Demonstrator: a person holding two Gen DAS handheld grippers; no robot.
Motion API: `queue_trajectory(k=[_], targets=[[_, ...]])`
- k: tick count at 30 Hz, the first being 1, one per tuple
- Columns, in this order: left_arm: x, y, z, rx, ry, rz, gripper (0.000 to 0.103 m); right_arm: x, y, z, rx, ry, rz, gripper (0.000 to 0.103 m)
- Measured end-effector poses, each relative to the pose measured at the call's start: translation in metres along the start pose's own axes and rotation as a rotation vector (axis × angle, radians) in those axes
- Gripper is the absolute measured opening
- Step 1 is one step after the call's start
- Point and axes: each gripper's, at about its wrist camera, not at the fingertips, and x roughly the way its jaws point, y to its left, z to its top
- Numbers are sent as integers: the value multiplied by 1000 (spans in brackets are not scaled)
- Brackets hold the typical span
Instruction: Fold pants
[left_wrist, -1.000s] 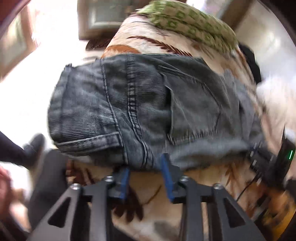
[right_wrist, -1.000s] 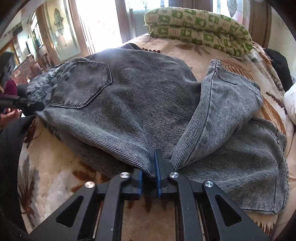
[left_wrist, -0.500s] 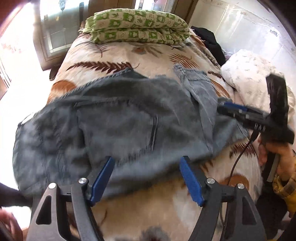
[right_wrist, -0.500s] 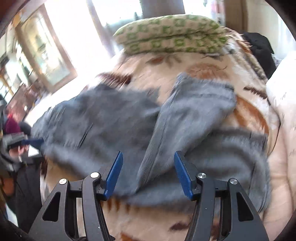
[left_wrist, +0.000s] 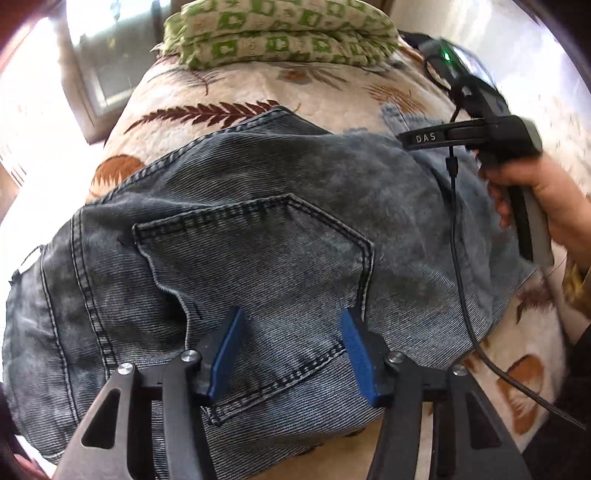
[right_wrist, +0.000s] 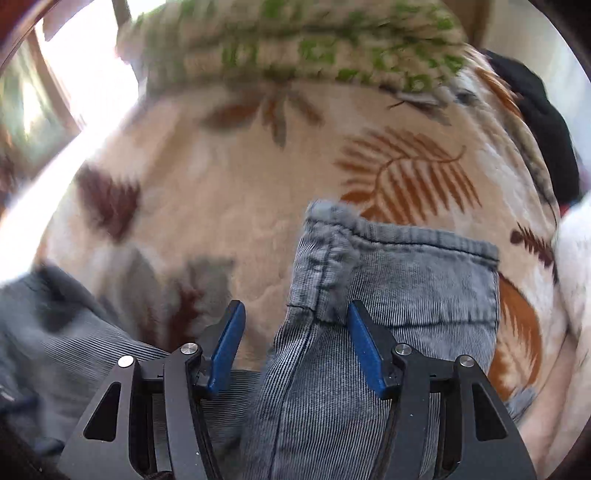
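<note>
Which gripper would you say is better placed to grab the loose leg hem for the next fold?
Right, probably. The right gripper is open with the pant leg hem just ahead of its fingers. The left gripper, also open, hovers over the back pocket, away from the hem.

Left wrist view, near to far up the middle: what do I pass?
Left gripper → back pocket of the pants → leaf-print blanket → green patterned pillows.

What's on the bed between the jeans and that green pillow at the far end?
Only bare blanket, printed with brown leaves. The left wrist view shows it best: the jeans end short of the pillow, and nothing lies on that stretch.
</note>
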Motion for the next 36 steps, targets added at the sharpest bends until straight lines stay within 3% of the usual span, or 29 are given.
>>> queue_trajectory(k=[2, 7, 10, 14, 17, 21, 24, 27, 30, 36], targets=[[-1, -5, 1, 16, 1, 21, 57, -9, -5, -5, -18, -18, -33, 11], [-14, -12, 6, 16, -8, -38, 56, -67, -52, -39, 49, -111, -44, 10], [-20, -30, 9, 67, -21, -35, 56, -115, -92, -75, 157, -164, -46, 10], [-22, -54, 9, 124, -12, -97, 56, -147, -128, -127, 290, -167, -47, 10], [-27, -64, 1, 163, -2, -116, 56, -138, -142, -162, 366, -108, -30, 10], [-32, -44, -10, 18, 15, -202, 56, -115, -148, -178, 397, -49, -39, 10], [-32, -34, -19, -48, 20, -199, 56, -116, -148, -178, 413, -55, -54, 10], [-33, -38, -20, -28, 9, -166, 56, -140, -143, -178, 372, -125, -160, 10], [-32, -41, -17, -33, 6, -192, 56, -152, -147, -190, 421, -122, -136, 10], [-27, -58, -8, 42, -7, -173, 56, -97, -145, -205, 357, 47, -221, 10]])
